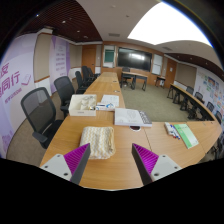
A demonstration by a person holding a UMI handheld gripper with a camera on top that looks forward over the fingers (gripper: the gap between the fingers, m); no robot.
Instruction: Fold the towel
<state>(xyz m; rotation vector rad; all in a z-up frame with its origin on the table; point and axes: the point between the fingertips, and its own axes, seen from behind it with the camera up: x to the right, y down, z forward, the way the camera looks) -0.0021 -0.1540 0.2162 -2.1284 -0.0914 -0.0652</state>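
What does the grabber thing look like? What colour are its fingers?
The gripper has two chunky dark fingers, one on each side. Each finger wears a bright magenta pad on its inner face, shaped like a wedge narrowing toward the tip. No cables or markings show.

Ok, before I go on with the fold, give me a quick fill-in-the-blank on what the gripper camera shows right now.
1. The towel lies on the wooden ____.
2. The gripper has its fingers ____, holding nothing.
3. The towel lies just ____ the fingertips, not between them.
4. Beside the table stand black office ____.

Missing words: table; open; ahead of; chairs
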